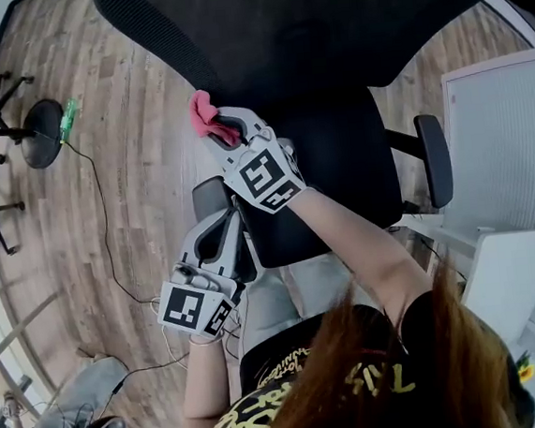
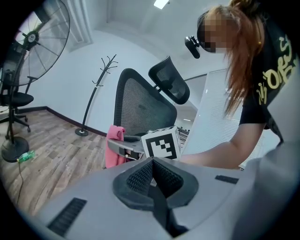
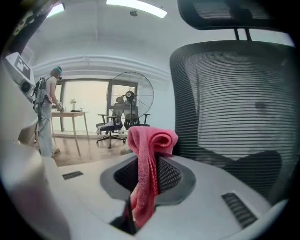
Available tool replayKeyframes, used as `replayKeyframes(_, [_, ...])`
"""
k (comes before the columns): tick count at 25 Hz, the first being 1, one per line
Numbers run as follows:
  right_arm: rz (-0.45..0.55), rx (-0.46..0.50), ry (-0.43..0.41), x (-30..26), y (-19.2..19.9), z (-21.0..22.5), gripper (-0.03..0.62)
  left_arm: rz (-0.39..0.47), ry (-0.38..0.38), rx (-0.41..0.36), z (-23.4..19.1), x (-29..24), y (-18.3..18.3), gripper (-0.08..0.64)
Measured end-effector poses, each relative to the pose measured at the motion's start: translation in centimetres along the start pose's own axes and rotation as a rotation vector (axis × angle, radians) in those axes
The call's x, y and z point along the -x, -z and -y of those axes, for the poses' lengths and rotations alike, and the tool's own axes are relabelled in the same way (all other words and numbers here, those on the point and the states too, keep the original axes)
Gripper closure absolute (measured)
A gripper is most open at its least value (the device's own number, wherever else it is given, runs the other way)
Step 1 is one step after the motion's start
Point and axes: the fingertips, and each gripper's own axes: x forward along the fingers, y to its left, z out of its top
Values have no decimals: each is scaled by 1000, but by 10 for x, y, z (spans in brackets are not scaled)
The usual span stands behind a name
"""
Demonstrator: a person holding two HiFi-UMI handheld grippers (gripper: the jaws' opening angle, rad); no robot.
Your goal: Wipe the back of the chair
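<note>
Two grippers are in my hands, but only one does work now. My right gripper is clenched on a pink cloth, which is folded so that a thick roll stands above the jaws; I think this gives a soft pad to press on the mesh. The back of the chair is black mesh and stands just beside the cloth. Whether they already touch I cannot say surely, because the head view is too dark there. My left gripper has its jaws closed together with nothing between them. It hangs lower, beside the seat, probably to be out of the way. The floor is pale wood planks, with a thin cable lying on it. Farther in the room are a big standing fan, a coat stand and a white panel
</note>
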Motion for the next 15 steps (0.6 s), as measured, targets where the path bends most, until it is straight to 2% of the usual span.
replayKeyframes(3, [30,16,-46,7,-13,-11,518,9,-7,1,4,2,-2,565])
replayKeyframes(5, [84,2,-40,16,-25,-5,518,16,-10,-5,5,2,-3,565])
replayKeyframes(8, [118,-14,15,33,-31,23,518,18,-5,-14,7,-3,-4,565])
replayKeyframes(15, [125,-26,169,77,-27,105,518,-5,33,-38,27,-20,-5,565])
